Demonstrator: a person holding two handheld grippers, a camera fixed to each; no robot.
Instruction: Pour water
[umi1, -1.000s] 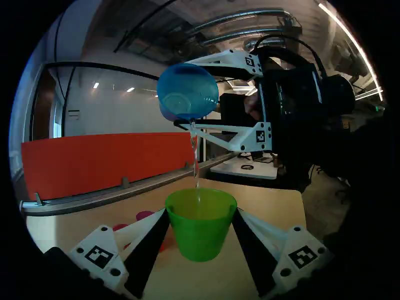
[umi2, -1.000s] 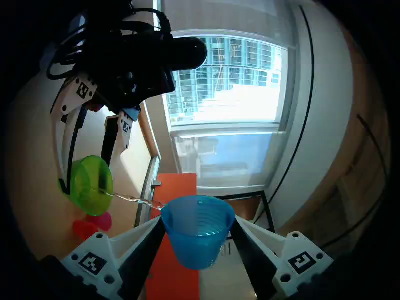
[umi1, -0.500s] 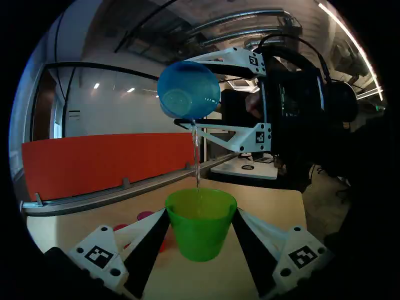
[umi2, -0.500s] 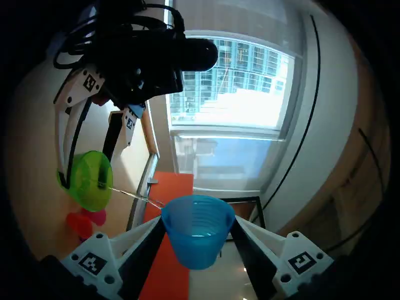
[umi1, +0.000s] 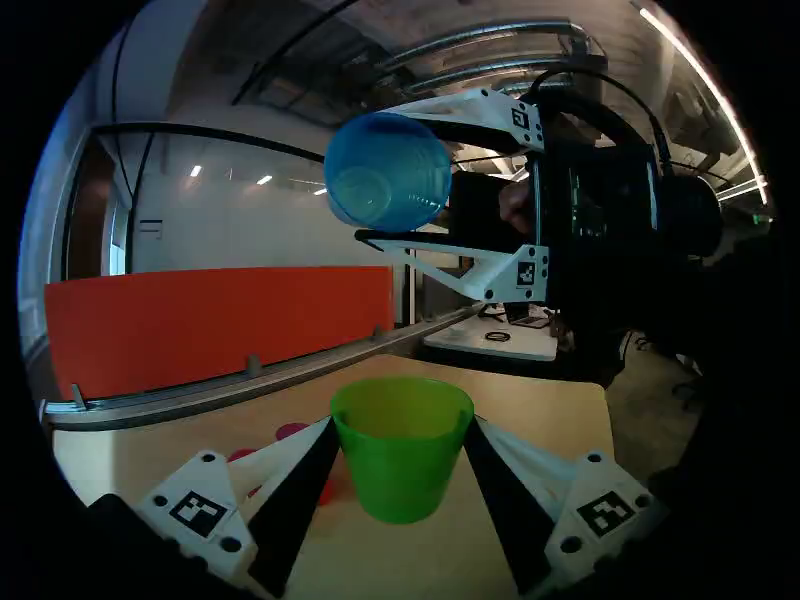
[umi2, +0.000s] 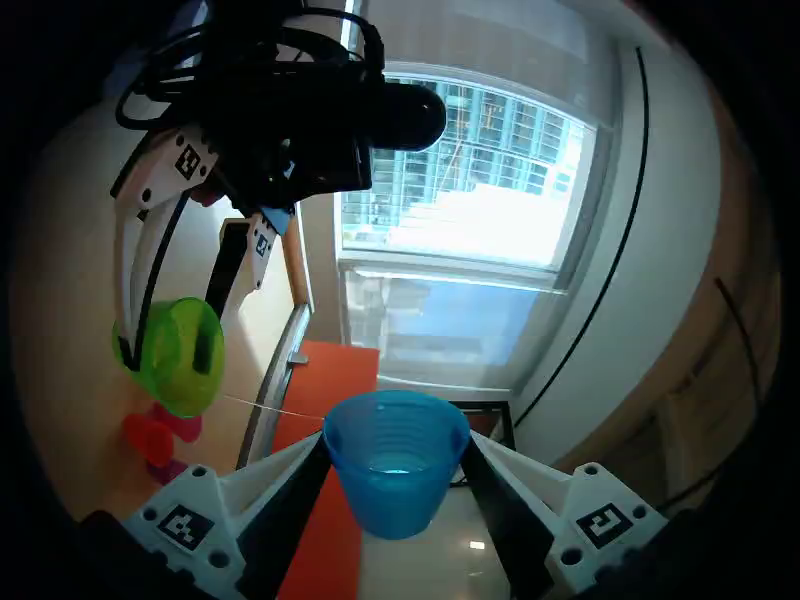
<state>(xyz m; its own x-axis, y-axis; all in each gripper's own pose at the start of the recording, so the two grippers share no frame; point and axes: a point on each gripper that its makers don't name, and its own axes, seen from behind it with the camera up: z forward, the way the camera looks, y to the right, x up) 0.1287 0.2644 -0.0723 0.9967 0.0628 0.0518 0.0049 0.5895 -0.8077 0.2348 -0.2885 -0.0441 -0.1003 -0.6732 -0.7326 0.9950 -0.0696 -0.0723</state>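
Orange panel (umi1: 200, 320): stands along the far edge of the counter (umi1: 540, 400), at the left of the left gripper view.
Small red cups (umi1: 290, 432): sit on the counter behind the left claw's left finger, partly hidden by it.
Left claw (umi1: 402, 425): pinching the green cup (umi1: 402, 470), with one finger pressed on each side of its wall.
Green cup: upright, mouth up, low over the counter. Whether its base touches the counter cannot be told.
Blue cup (umi1: 388, 172): directly above the green cup and well apart from it, tipped onto its side, mouth towards the left claw's camera.
Right claw (umi1: 385, 175): pinching the blue cup, with one finger above it and one below.
Right gripper view, left side: the left claw holds the green cup. The small red cups lie just below it on the counter.
Right gripper view, thin line (umi2: 260, 404): runs from near the green cup towards the blue cup's rim. Whether it is water cannot be told.
Right gripper view, centre: the blue cup sits between the right claw's fingers, with a little water in its bottom.
Window (umi2: 470, 190): bright, behind the blue cup.
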